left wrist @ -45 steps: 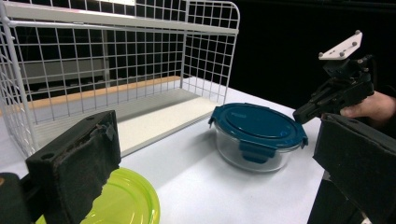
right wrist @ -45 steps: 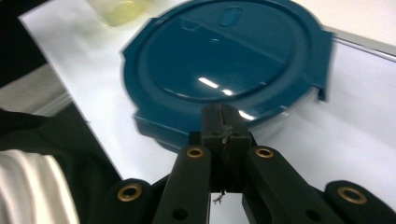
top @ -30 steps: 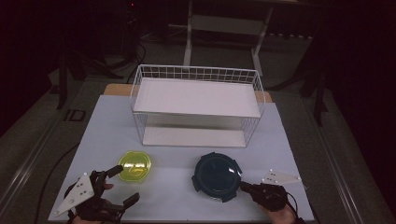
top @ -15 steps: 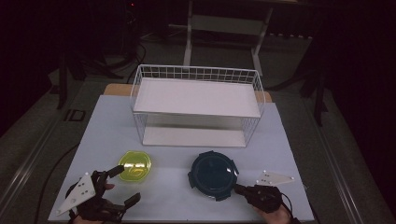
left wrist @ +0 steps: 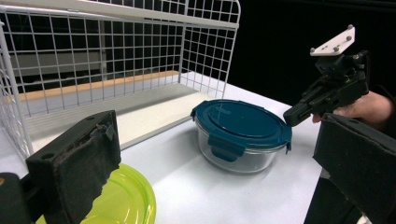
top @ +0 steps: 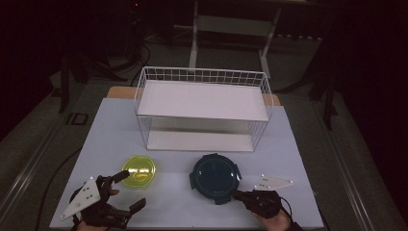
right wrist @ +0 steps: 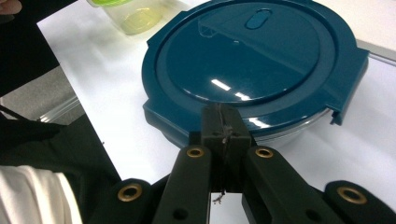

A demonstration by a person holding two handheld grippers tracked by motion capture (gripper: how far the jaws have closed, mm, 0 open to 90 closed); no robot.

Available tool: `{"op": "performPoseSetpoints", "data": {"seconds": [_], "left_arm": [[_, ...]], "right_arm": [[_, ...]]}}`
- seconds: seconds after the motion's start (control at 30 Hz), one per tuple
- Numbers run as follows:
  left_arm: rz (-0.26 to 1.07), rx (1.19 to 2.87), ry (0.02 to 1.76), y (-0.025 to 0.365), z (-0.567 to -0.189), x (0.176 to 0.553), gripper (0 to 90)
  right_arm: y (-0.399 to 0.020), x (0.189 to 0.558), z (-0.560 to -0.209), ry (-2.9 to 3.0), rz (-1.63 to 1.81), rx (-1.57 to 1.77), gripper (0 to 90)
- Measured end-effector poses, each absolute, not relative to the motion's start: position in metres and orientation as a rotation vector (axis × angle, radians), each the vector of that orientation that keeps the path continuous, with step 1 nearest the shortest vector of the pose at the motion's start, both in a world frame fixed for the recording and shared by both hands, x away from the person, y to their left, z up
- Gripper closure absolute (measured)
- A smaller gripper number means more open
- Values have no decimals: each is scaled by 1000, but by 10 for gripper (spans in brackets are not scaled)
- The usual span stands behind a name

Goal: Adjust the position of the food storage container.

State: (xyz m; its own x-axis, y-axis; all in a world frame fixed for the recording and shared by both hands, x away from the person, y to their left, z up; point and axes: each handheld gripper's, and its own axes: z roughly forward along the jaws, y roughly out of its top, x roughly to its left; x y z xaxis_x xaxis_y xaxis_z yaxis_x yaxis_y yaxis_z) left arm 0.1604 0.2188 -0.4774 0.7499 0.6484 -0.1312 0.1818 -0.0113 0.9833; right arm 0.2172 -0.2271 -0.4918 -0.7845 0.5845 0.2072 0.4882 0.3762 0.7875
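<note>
A round glass container with a dark blue lid (top: 215,175) (left wrist: 240,123) (right wrist: 252,56) stands at the front middle of the white table (top: 183,207). My right gripper (top: 236,195) (right wrist: 223,126) (left wrist: 292,114) is shut with nothing between its jaws, and its tips rest against the lid's near right rim. A yellow-green lidded container (top: 139,170) (left wrist: 121,200) (right wrist: 133,14) sits to the left. My left gripper (top: 133,188) stands open just in front of it, its pads (left wrist: 79,158) wide apart and holding nothing.
A white wire rack (top: 202,103) with two shelves stands across the middle of the table, behind both containers. The table's front edge lies just under both hands. Dark floor and metal stands surround the table.
My right gripper has slid left and forward, and the blue-lidded container has shifted a little to the left with it. The left gripper has kept still.
</note>
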Motion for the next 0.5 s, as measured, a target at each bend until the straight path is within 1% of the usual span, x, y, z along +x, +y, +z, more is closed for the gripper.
{"op": "performPoseSetpoints", "data": {"seconds": [0.5], "left_arm": [[412,1579,691,216,-479,162,2]], "right_arm": [[-209,226,-493,2529,1395,983,900]]}}
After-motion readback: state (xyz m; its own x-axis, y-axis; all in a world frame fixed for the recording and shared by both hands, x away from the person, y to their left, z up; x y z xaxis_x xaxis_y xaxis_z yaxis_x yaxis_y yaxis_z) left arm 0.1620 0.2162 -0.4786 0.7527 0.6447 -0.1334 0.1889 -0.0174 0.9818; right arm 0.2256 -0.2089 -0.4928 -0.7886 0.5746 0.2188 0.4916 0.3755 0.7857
